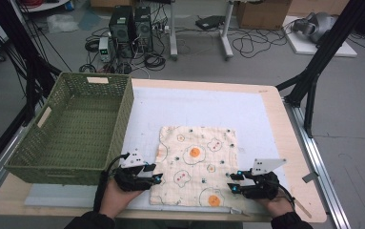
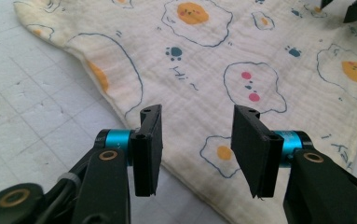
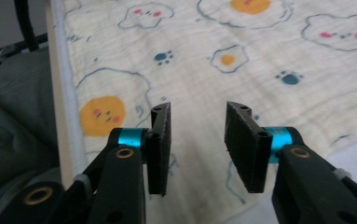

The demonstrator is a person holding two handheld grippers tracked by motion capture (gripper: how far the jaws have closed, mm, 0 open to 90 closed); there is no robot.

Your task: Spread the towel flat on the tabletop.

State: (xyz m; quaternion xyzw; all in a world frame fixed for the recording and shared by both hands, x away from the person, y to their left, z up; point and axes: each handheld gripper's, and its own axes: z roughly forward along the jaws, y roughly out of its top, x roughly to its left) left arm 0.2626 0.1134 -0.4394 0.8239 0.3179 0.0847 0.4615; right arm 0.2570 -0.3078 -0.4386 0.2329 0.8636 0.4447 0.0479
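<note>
A cream cloth [image 1: 197, 164] printed with fried eggs and paw marks lies flat on the white mat, near the table's front edge. My left gripper [image 1: 157, 178] is at the cloth's near left edge, open, its jaws just above the cloth's border [image 2: 199, 154] with nothing between them. My right gripper [image 1: 233, 183] is at the cloth's near right side, open too, hovering over the cloth [image 3: 199, 70] close to its corner. The left gripper [image 2: 195, 144] and right gripper [image 3: 197, 140] each show a wide gap between the pads.
A green woven basket [image 1: 77, 129] stands at the table's left, beside the cloth. The white mat [image 1: 194, 105] stretches beyond the cloth to the back. The wooden table edge [image 1: 294, 157] runs along the right. Cables and computer boxes sit on the floor behind.
</note>
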